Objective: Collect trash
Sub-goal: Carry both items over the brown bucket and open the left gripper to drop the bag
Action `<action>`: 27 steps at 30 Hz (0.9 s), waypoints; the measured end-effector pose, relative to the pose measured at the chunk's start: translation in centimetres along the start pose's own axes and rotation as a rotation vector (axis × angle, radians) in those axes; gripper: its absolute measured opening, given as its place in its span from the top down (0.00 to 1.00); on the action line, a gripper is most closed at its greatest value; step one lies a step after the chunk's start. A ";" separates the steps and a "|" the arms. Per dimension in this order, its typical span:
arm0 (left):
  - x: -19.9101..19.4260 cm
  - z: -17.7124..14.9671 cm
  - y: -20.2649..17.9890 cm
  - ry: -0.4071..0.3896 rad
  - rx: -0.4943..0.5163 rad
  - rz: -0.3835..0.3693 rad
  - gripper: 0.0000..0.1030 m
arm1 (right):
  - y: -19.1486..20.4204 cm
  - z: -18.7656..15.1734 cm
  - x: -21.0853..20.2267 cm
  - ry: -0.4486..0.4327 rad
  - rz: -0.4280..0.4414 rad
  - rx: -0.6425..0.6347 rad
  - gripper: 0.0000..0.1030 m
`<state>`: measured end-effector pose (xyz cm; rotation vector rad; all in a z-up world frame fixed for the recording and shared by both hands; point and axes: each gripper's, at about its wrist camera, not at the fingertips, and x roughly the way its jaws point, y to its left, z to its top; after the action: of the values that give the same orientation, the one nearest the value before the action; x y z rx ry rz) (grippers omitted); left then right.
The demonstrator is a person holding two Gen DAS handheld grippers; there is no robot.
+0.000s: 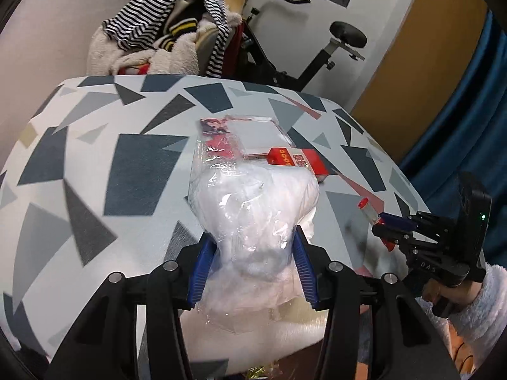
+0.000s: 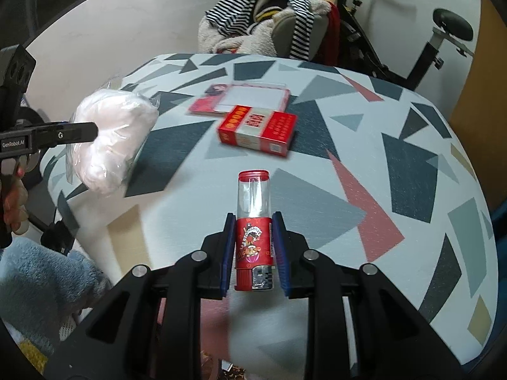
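Observation:
A clear plastic bag stuffed with white tissue (image 1: 253, 209) is squeezed between the blue pads of my left gripper (image 1: 252, 237), lifted off the table. From the right wrist view that bag (image 2: 117, 139) hangs at the left, on the left gripper (image 2: 95, 131). My right gripper (image 2: 253, 215) is shut on a red lighter with a clear top (image 2: 253, 221); the left wrist view shows it (image 1: 367, 207) in the right gripper (image 1: 381, 220). A red box (image 2: 258, 131) and a plastic-wrapped card (image 2: 247, 98) lie on the table.
The table (image 2: 396, 126) wears a white cloth with grey, blue and red shapes. Behind it stand a chair piled with striped and fleecy clothes (image 2: 269, 15) and an exercise bike (image 2: 437, 41). A blue curtain (image 1: 459, 120) hangs at the right.

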<state>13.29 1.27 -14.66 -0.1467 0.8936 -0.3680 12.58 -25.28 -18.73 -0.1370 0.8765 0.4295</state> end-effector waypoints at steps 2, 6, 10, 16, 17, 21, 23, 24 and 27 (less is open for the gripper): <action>-0.9 -0.7 0.1 -0.008 -0.010 -0.004 0.54 | 0.6 0.1 -0.6 -0.004 0.006 -0.011 0.75; -2.7 -2.0 -0.1 -0.029 -0.015 -0.008 0.54 | 2.1 0.0 -1.9 -0.014 0.015 -0.039 0.75; -4.4 -3.6 -0.4 -0.043 -0.010 -0.009 0.54 | 3.6 -0.6 -3.2 -0.020 0.026 -0.063 0.75; -6.2 -6.2 -0.7 -0.048 -0.012 -0.025 0.54 | 5.1 -1.8 -4.4 -0.023 0.038 -0.083 0.75; -6.3 -6.7 -0.8 -0.045 -0.012 -0.029 0.54 | 5.2 -1.9 -4.5 -0.023 0.039 -0.085 0.75; -6.6 -8.4 -1.1 -0.031 -0.022 -0.067 0.53 | 6.1 -2.8 -5.1 -0.024 0.044 -0.094 0.75; -6.6 -9.3 -1.4 -0.024 -0.022 -0.079 0.53 | 6.5 -3.2 -5.4 -0.025 0.046 -0.098 0.75; -6.6 -9.7 -1.6 -0.020 -0.022 -0.083 0.53 | 6.6 -3.4 -5.5 -0.026 0.047 -0.100 0.75; -6.4 -10.6 -2.0 -0.007 -0.026 -0.095 0.53 | 7.0 -3.9 -5.7 -0.027 0.051 -0.105 0.75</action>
<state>0.83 2.09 -16.01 -0.2146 0.8862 -0.4443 3.64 -21.82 -16.40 -0.2049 0.8324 0.5239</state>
